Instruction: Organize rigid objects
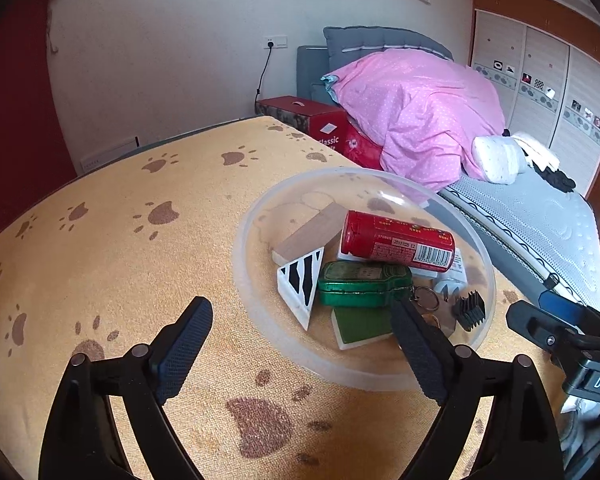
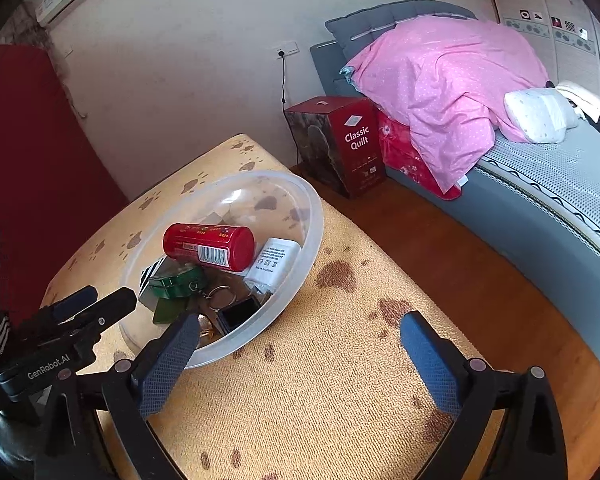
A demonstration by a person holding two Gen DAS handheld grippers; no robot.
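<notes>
Clear plastic bowl [image 1: 247,216] sat on paw-print cloth of the table [image 1: 100,248], nr its right edge, bed side; inside lay red can [image 1: 395,242] on its side atop white adapter [image 2: 274,262], w/ green tin [image 1: 363,284], wood block [image 1: 309,234], striped wedge [image 1: 300,284], keyring [image 1: 425,298] & black ribbed part [image 1: 469,312]; left gripper [image 1: 303,350] gaped wide, nothing b/w pads, one finger over bowl's near rim; right gripper [image 2: 300,350] likewise spread, empty, over bare cloth just beside bowl.
</notes>
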